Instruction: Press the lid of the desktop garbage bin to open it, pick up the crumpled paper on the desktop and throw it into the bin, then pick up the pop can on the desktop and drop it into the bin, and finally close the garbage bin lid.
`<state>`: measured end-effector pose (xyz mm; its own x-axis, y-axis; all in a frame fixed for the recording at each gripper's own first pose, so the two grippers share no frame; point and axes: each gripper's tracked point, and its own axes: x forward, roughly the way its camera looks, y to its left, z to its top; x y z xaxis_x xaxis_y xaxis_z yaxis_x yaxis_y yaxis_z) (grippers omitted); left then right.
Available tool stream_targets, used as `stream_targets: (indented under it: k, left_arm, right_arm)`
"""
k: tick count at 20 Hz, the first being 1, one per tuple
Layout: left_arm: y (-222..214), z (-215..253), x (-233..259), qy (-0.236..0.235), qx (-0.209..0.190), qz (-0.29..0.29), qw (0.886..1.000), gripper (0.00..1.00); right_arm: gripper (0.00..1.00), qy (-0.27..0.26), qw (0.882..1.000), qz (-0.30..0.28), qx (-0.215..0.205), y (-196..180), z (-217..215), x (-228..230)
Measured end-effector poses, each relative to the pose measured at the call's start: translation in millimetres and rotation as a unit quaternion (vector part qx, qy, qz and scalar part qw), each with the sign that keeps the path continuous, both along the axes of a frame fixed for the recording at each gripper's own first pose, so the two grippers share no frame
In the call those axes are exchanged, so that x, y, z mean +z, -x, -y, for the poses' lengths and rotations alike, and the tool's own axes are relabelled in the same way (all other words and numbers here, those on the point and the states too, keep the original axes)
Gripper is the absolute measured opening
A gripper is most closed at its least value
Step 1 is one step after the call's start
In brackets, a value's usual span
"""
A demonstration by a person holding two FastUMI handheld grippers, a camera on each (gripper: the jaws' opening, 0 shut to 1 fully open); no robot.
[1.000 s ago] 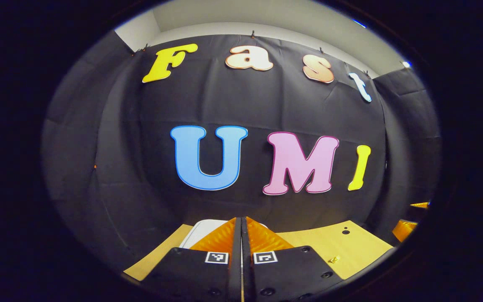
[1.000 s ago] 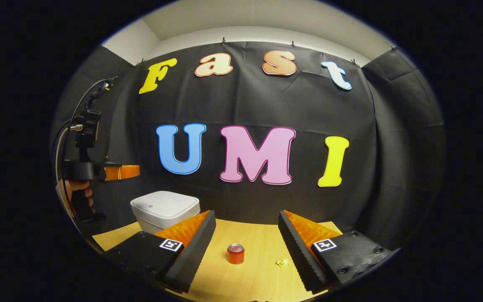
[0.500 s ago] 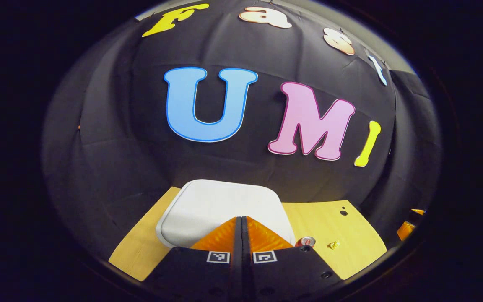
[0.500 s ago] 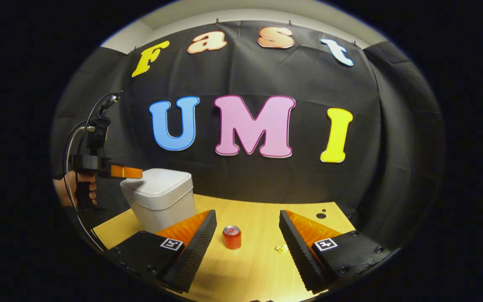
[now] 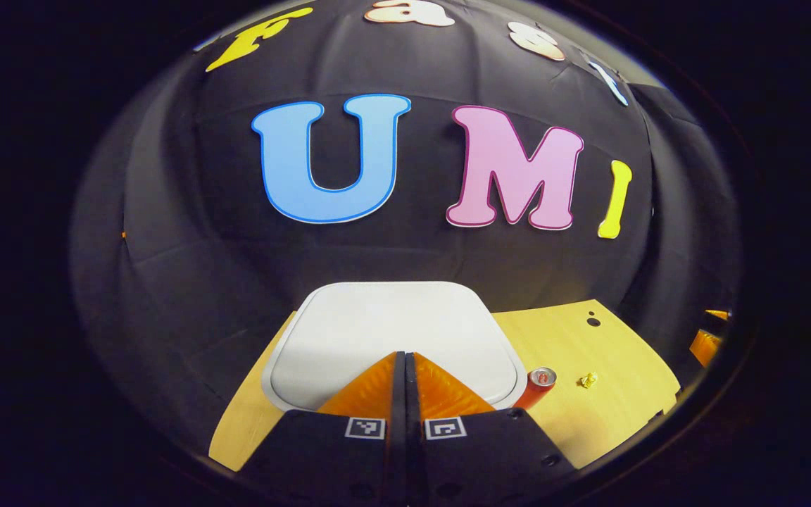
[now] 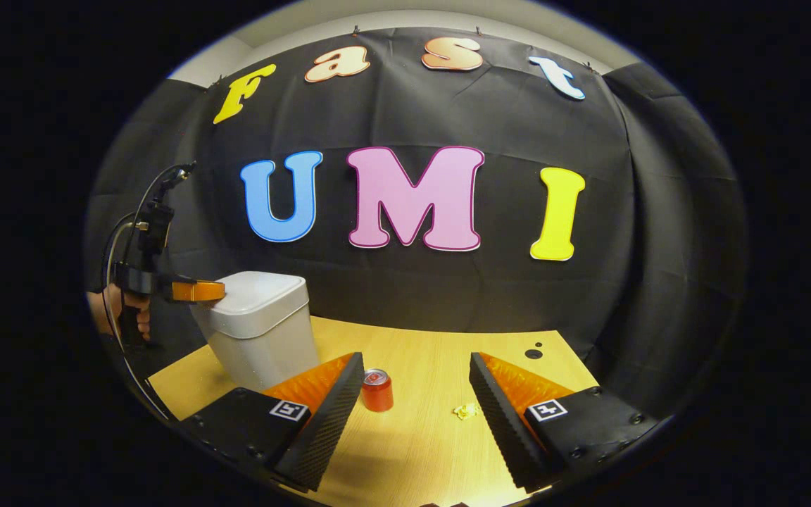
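Left gripper clenched, fingers pressed together, empty, tips over closed white bin lid. Right gripper spread wide, empty, above wooden desktop; pop can and crumpled paper between its fingers.

**Two handheld grippers: black bodies, ribbed wedge fingers**

The left gripper had black finger blocks, each carrying a small square black-and-white marker and round screw heads. Its wedge-shaped fingers were ribbed. The right gripper was built alike, with toothed inner faces. In the right gripper view, the left gripper's black pistol handle sat in a hand, with dark cables looping above.
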<state>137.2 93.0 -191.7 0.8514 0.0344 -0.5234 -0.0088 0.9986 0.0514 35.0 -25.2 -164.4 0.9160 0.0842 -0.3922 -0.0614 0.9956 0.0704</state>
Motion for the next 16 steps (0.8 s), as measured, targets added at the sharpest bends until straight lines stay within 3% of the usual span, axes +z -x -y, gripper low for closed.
stream_targets:
  k: [5, 9, 16]
  left_arm:
    - [-3.1, 0.3, 23.0, -0.005, 0.027, 0.047, 0.999, 0.06]
    - [-9.8, 3.9, 79.2, -0.015, 0.039, 0.121, 0.992, 0.06]
    - [13.1, 45.1, 157.8, 0.014, 0.013, 0.198, 0.980, 0.06]
  right_arm:
    - [0.97, -0.010, 1.000, 0.010, -0.001, -2.8, -1.1, 11.5]
    - [0.96, 0.003, 1.000, 0.029, -0.005, -5.6, 3.1, 29.5]
    - [0.96, 0.019, 0.995, 0.089, -0.034, -16.7, 15.7, 80.2]
